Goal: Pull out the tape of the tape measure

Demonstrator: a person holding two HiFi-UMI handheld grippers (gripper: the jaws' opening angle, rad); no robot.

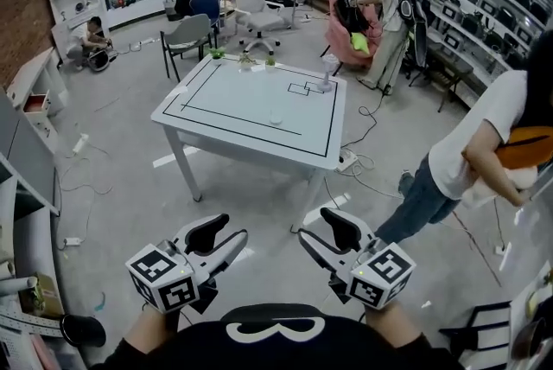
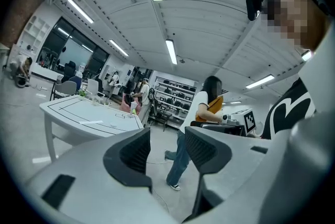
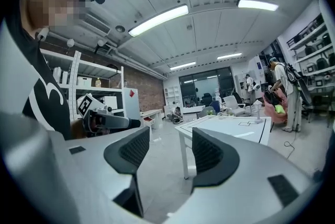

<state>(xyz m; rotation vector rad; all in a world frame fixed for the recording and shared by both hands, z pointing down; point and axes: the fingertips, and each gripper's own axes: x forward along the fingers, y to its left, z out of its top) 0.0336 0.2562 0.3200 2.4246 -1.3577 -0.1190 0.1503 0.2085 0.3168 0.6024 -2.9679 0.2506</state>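
My left gripper (image 1: 232, 231) and right gripper (image 1: 314, 226) are held low and close to my body, well short of the white table (image 1: 216, 122) with black lines. Both stand open with nothing between the jaws, as the left gripper view (image 2: 167, 147) and the right gripper view (image 3: 170, 147) also show. On the table lie a small pale object (image 1: 276, 116) near the middle and another small object (image 1: 326, 84) at the far right. I cannot tell which, if either, is the tape measure. The two grippers point slightly towards each other.
A person in a white shirt and jeans (image 1: 462, 161) stands to the table's right. Grey chairs (image 1: 188, 35) and more people (image 1: 390, 9) are behind the table. Cables (image 1: 363, 165) lie on the floor. Shelving (image 1: 22, 178) lines the left side.
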